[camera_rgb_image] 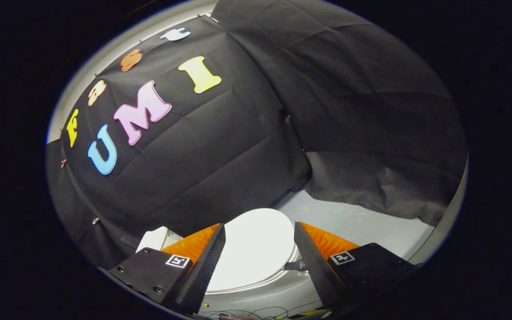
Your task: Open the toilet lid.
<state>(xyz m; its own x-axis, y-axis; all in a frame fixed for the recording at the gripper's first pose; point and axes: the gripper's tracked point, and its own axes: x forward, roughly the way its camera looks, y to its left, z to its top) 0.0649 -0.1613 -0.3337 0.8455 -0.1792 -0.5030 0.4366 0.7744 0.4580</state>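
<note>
While the toilet lid (251,249) lies closed, the gripper (259,260) hovers above with fingers apart, empty; approach is underway, and next calls for catching the lid's front edge.

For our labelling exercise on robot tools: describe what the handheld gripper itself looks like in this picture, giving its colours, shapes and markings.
The gripper has two wedge-shaped fingers with dark ribbed inner pads and orange ribbed backs. Each sits on a black block with a small black-and-white square marker on top; the left block shows screw heads. Thin cables lie below them.
</note>
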